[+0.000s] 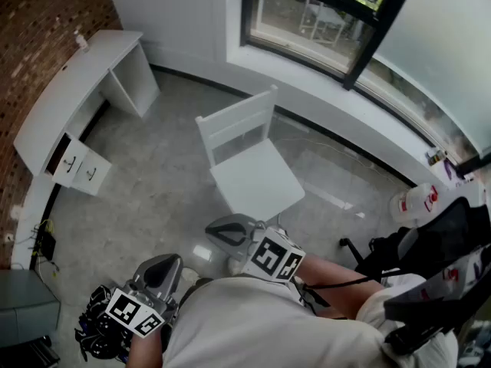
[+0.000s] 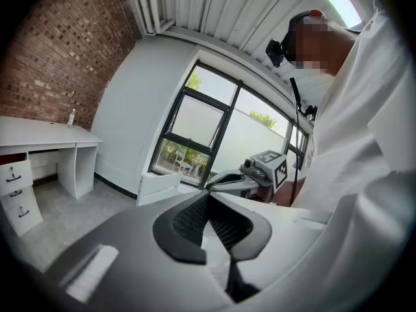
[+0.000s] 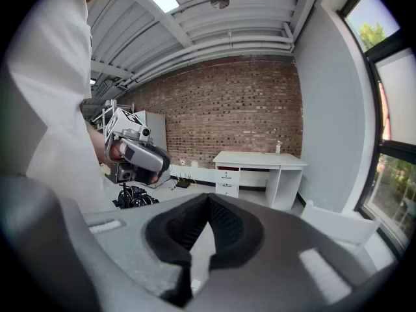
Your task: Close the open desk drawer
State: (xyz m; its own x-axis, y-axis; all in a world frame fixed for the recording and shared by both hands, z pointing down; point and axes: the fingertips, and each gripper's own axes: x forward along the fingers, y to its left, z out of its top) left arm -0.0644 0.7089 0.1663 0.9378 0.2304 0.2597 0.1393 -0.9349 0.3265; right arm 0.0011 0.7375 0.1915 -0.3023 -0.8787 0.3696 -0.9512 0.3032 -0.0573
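Note:
The white desk [image 1: 73, 90] stands against the brick wall at the far left, with its drawer stack [image 1: 80, 167] at the near end. The top drawer [image 1: 61, 158] is pulled out and shows a dark inside. It shows in the left gripper view as the drawer stack [image 2: 16, 190] and far off in the right gripper view as the drawer stack [image 3: 227, 181]. My left gripper [image 1: 157, 271] and right gripper [image 1: 226, 232] are held close to my body, far from the desk. Both the left gripper [image 2: 209, 195] and the right gripper [image 3: 208, 197] are shut and empty.
A white chair [image 1: 245, 159] stands on the grey floor between me and the desk. A grey cabinet [image 1: 27, 309] and a black tangle of gear [image 1: 96, 336] sit at the lower left. A black office chair [image 1: 437, 251] is at the right. A small bottle [image 1: 80, 42] stands on the desk.

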